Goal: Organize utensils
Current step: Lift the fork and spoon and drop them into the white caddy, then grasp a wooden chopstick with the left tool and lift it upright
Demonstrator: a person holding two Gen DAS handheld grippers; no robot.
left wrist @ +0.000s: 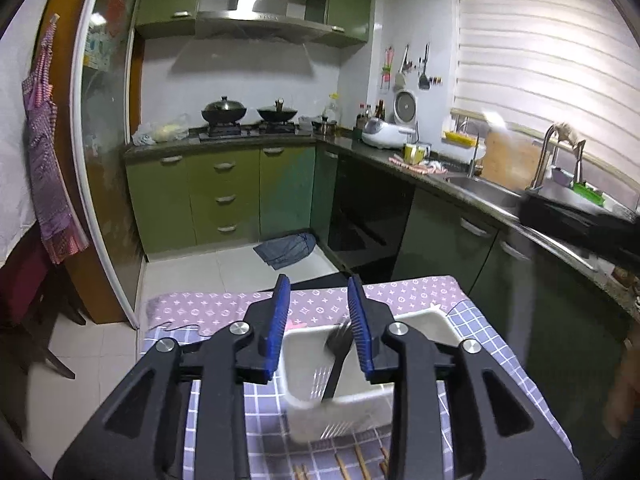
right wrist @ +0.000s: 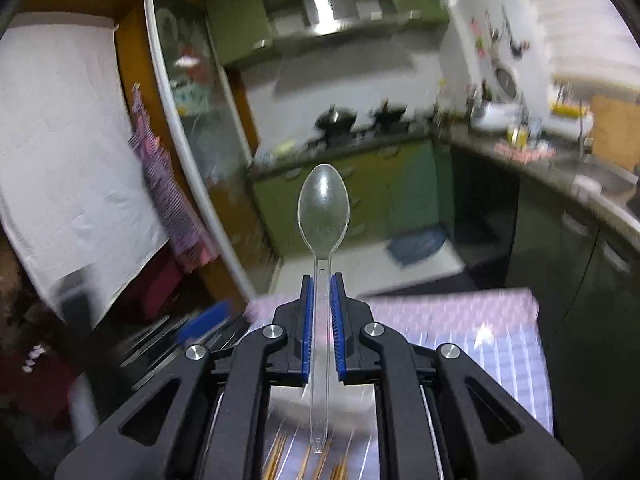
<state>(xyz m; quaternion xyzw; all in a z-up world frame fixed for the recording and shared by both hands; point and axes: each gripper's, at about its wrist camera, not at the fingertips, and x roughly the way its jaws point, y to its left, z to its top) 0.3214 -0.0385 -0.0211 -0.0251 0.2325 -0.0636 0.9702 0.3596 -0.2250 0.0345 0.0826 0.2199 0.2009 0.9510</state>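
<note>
In the left wrist view my left gripper point(left wrist: 319, 288) is open and empty above a white slotted utensil basket point(left wrist: 420, 320) on the table. A black fork point(left wrist: 335, 360) stands tilted inside the basket, between my fingers from this angle. Wooden chopsticks point(left wrist: 362, 466) lie on the cloth in front of the basket. In the right wrist view my right gripper point(right wrist: 322, 280) is shut on the handle of a clear plastic spoon point(right wrist: 323, 212), bowl pointing up and forward. Chopsticks point(right wrist: 304, 460) lie below it. The right gripper shows as a blurred black shape point(left wrist: 576, 220).
The table wears a blue checked cloth point(left wrist: 480, 344) over a purple patterned one point(left wrist: 208, 308). Beyond lie the tiled floor with a blue rag point(left wrist: 286, 250), green cabinets point(left wrist: 224, 196), and a counter with a sink point(left wrist: 480, 188) on the right. A chair point(left wrist: 28, 304) stands left.
</note>
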